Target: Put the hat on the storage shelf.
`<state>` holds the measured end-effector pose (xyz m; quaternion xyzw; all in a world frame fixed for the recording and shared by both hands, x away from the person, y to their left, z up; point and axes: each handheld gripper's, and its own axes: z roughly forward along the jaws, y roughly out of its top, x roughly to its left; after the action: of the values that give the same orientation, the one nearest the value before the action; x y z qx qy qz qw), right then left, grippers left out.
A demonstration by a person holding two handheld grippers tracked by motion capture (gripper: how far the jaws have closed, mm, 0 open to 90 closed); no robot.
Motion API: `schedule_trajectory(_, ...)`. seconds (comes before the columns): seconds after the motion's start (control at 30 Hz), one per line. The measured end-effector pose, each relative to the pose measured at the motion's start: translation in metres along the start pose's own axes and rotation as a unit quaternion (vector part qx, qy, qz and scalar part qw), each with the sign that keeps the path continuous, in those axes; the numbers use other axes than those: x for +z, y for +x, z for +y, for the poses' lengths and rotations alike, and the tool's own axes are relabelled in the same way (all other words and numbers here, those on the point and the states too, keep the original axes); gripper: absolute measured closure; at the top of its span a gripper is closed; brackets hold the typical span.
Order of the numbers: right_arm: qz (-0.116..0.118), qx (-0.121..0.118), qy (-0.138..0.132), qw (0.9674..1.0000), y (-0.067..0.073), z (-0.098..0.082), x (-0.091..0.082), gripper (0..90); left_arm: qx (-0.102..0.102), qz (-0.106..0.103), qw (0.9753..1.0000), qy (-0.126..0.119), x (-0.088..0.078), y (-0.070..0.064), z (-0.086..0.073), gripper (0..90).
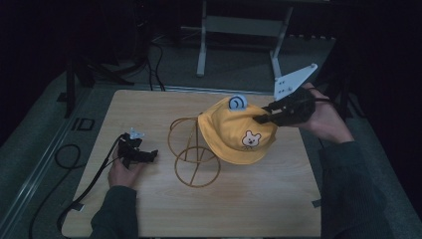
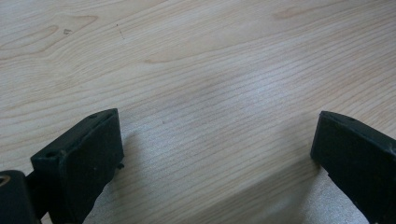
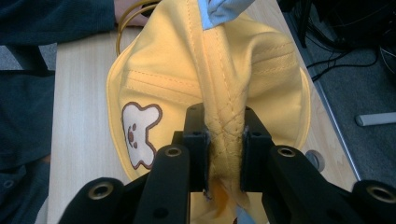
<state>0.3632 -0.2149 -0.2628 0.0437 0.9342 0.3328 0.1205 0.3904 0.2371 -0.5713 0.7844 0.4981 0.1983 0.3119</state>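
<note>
Nearest you, at about eight o'clock on the counter, your left claw rests low with its jaws spread wide and nothing between them; in the left gripper view they frame bare wood grain.

Moving out to two o'clock, your right claw is clenched on a pinched fold of the yellow bucket hat, right along the stitched crown seam. The hat sits half-draped over the gold wire stand, tilted, with its far side higher at your claw. So the step in hand looks like hanging the hat on the stand, or drawing it off; the grip suits either.

The hat's crown points up and toward one o'clock, where the blue ear stands up. The bear patch faces you at about five o'clock, and the brim droops toward the counter. Its long axis runs roughly from ten to four.

Next, I judge you need to carry the crown over the stand's top loop toward nine o'clock, level it, then let go. Steady the wire base with the left claw if it shifts.
</note>
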Motion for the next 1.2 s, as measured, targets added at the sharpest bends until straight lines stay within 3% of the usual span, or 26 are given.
schedule_trajectory(0.67, 0.01, -0.018, 0.014, 0.9997, -0.01, 0.044, 0.018, 77.1, 0.0, 0.0, 1.0, -0.001, 0.0, 0.0, 0.0, 2.2)
schedule_trajectory(1.2, 0.015, -0.037, 0.036, 0.9985, -0.005, 0.073, 0.03, 77.0, -0.002, 0.0, 1.0, -0.002, 0.0, 0.0, 0.0, 2.1)
